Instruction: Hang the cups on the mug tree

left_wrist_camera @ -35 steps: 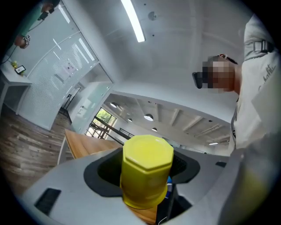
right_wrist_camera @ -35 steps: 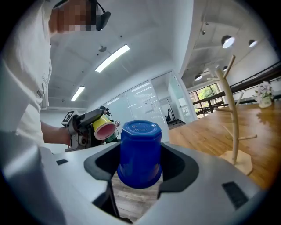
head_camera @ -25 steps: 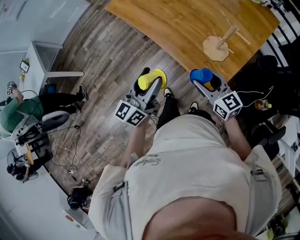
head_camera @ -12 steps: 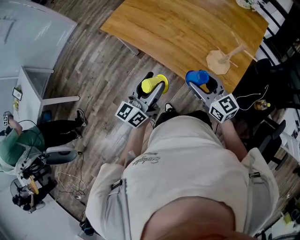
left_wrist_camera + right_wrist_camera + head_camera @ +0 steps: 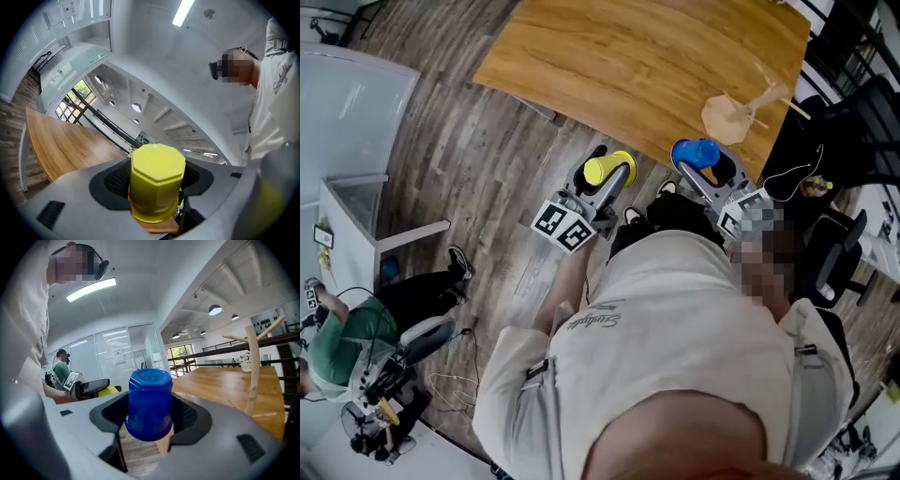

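Now the left gripper (image 5: 602, 180) clamps a yellow cup (image 5: 602, 169), the right gripper (image 5: 710, 167) a blue cup (image 5: 696, 153). Both point base-first toward the table (image 5: 609, 56) with the tree (image 5: 741, 108), presumably ready for hanging

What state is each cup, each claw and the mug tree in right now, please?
yellow cup: held in the left claw, not hung.
blue cup: held in the right claw, not hung.
left claw: shut on the yellow cup.
right claw: shut on the blue cup.
mug tree: upright on the table, pegs bare.
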Tool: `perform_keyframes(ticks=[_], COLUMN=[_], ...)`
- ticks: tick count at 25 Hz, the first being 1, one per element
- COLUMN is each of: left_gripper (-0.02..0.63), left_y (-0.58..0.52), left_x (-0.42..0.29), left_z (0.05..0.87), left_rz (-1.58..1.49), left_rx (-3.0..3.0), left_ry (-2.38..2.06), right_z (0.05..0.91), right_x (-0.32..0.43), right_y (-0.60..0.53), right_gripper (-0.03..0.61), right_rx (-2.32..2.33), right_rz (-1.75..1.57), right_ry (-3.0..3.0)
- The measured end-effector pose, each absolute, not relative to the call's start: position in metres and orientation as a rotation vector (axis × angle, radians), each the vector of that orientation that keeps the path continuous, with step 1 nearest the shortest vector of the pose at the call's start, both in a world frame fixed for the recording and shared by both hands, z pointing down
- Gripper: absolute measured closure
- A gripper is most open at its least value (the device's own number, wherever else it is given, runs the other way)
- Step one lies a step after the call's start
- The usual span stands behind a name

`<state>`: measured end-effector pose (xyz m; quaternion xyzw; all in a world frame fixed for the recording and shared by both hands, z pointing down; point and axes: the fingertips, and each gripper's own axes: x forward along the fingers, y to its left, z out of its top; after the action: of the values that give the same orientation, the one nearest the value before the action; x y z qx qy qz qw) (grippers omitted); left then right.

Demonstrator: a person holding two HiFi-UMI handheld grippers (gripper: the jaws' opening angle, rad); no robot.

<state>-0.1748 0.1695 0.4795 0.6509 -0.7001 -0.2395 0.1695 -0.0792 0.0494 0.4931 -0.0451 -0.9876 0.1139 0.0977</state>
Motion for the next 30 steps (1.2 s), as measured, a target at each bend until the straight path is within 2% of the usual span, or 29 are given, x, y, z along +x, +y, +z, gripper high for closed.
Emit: perform_keyframes(ticks=[6, 15, 24, 30], left_gripper=[0.328, 0.328, 0.328, 0.328], left_y=[0.146, 0.077, -0.003, -0.033], left_x=[-0.194, -0.223, -0.215, -0.206], left_z=[0.474, 0.464, 0.463, 0.471], left_rz=[-0.618, -0.511, -0.451, -0.423], left_rx=[1.844, 1.873, 2.007, 2.079], left_ry=[-2.026, -1.979, -1.836, -1.680], right_z=[0.508, 0.454, 0.419, 0.410], right_x=[-0.100, -0.134, -0.114, -0.097], right_y=[0.030, 0.026, -0.039, -0.066], right_gripper=[0.319, 0.319, 0.319, 0.319], right_rx=[-0.180, -0.422, -0.241, 0.022], right_rz=[0.351, 0.151, 0.300, 0.247], right_ry=[-2.911, -3.015, -3.153, -3.176])
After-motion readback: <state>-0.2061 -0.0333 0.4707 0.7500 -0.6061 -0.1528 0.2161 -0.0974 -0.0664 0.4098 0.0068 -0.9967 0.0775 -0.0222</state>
